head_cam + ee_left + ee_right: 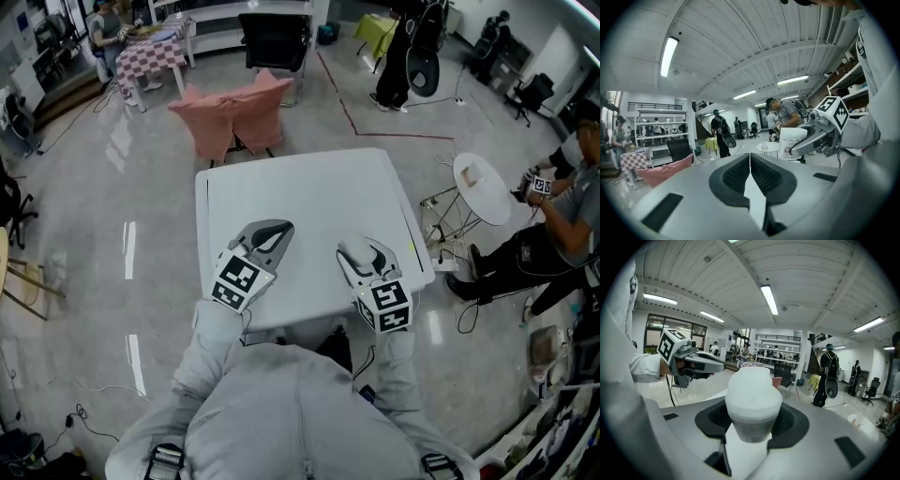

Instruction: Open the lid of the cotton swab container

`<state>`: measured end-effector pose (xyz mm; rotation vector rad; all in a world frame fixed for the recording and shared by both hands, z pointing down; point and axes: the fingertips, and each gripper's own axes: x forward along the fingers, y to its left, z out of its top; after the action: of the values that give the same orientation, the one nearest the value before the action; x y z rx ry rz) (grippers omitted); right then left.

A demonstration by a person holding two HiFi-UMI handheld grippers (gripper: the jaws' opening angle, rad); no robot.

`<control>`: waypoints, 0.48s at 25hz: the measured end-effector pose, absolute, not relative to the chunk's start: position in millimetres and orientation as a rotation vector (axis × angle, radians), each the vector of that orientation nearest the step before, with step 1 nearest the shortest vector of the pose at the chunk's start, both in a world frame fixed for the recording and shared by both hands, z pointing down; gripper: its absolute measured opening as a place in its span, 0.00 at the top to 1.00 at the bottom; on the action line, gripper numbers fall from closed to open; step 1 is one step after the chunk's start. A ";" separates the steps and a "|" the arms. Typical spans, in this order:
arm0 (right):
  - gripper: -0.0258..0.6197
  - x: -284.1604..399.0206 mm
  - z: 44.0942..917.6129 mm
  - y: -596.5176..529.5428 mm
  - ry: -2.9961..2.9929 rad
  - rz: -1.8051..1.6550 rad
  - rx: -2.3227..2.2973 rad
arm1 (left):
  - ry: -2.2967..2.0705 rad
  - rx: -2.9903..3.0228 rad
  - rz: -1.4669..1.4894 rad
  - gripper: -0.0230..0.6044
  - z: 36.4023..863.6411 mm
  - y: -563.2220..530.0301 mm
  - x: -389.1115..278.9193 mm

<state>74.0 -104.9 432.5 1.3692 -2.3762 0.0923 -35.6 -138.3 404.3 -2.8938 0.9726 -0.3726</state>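
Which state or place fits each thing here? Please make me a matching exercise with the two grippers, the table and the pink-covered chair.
Things:
1. left gripper
2. right gripper
3. table
4. pink-covered chair

Descriptions:
A. on the floor beyond the table's far edge
B. shut, nothing between the jaws
C. shut on the cotton swab container
D. white, below both grippers

Pairs: 1-B; 2-C; 3-D; 4-A

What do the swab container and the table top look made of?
Swab container: looks like plastic, with a frosted whitish lid over a clearer greyish body, matte. Table top: smooth white surface, rounded corners, faint sheen; probably moulded plastic or laminate, cannot tell which.
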 end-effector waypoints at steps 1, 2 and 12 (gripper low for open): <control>0.61 75.6 431.6 -101.8 -2.376 0.090 1.373 | 0.965 -2.896 -0.370 0.93 404.2 -134.6 -33.4; 0.61 76.7 430.7 -98.9 -2.377 0.088 1.375 | 0.955 -2.899 -0.368 0.93 404.3 -130.7 -31.5; 0.61 79.4 426.3 -88.1 -2.410 0.103 1.348 | 0.739 -2.920 -0.426 0.93 403.8 -104.7 -8.4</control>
<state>79.4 -88.1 426.3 1.3480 -2.4099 0.1034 -8.4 -104.7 403.8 -2.9198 0.7395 -0.4257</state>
